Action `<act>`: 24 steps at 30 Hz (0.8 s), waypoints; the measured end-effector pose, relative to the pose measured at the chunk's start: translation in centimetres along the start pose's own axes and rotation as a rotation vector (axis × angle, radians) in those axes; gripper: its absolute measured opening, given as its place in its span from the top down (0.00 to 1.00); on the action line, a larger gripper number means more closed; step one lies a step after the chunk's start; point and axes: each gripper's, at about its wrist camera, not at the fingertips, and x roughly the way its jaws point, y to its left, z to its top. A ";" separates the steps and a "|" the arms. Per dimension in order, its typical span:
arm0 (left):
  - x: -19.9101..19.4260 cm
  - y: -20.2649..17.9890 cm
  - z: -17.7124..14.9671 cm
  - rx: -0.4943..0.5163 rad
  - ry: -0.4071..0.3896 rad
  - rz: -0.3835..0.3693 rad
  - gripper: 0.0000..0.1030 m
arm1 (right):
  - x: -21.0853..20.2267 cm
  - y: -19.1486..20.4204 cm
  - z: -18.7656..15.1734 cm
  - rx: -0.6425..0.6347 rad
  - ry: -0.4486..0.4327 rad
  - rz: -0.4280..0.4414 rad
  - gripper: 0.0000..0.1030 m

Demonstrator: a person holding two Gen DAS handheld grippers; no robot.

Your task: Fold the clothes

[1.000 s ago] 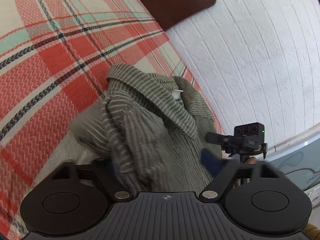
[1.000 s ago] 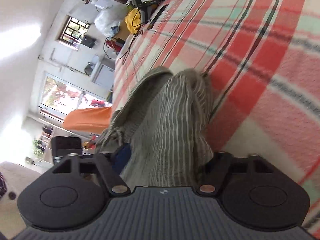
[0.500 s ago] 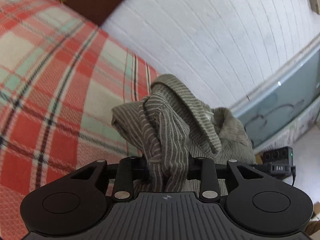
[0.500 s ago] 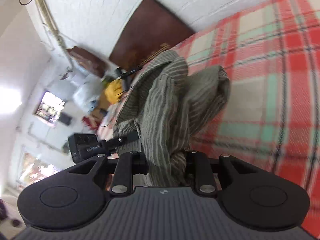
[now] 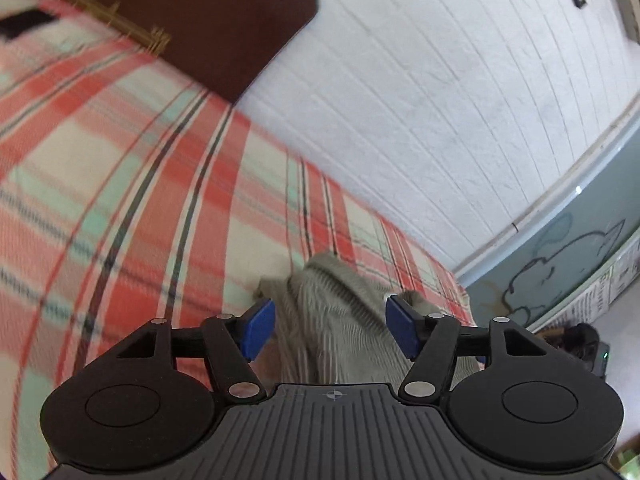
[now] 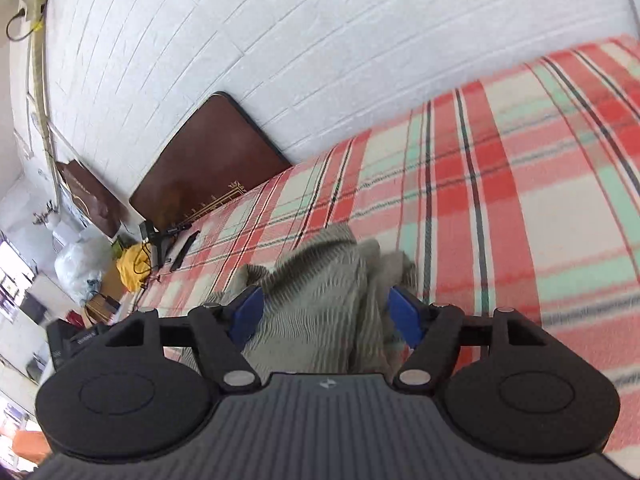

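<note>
Striped grey shirt (image 5: 336, 320) is dropping, bunched, onto the plaid bed (image 5: 140, 200). Left hand-held gripper (image 5: 330, 330) and right hand-held gripper (image 6: 326, 312), clamped on it half a second ago, are opening and releasing; folding is not begun.

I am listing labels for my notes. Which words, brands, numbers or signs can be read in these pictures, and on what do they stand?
None can be read.
Paper sheet by the painted panel: print too small and blurred.
Black device at the left edge of the right wrist view: white lettering blurred, unreadable.
</note>
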 end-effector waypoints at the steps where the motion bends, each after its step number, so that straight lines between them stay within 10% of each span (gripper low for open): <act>1: 0.7 -0.2 0.4 0.013 0.013 0.005 0.25 | 0.6 0.3 0.3 -0.012 -0.002 -0.015 0.29; 9: 5.3 -1.4 1.6 0.062 0.123 0.008 0.25 | 3.6 2.1 0.1 -0.124 0.048 -0.200 0.38; 19: 6.8 -1.8 1.4 0.107 0.174 0.012 0.25 | 6.0 2.5 1.2 -0.161 0.121 -0.206 0.56; 21: 7.2 -1.9 1.2 0.128 0.205 -0.009 0.47 | 6.9 1.9 1.3 -0.114 0.158 -0.189 0.83; 22: 7.5 -1.8 1.1 0.129 0.227 -0.031 0.90 | 7.3 1.4 1.4 -0.082 0.173 -0.165 0.89; 24: 7.8 -1.2 0.8 0.089 0.242 -0.085 0.95 | 7.2 0.0 1.8 0.044 0.153 -0.027 0.93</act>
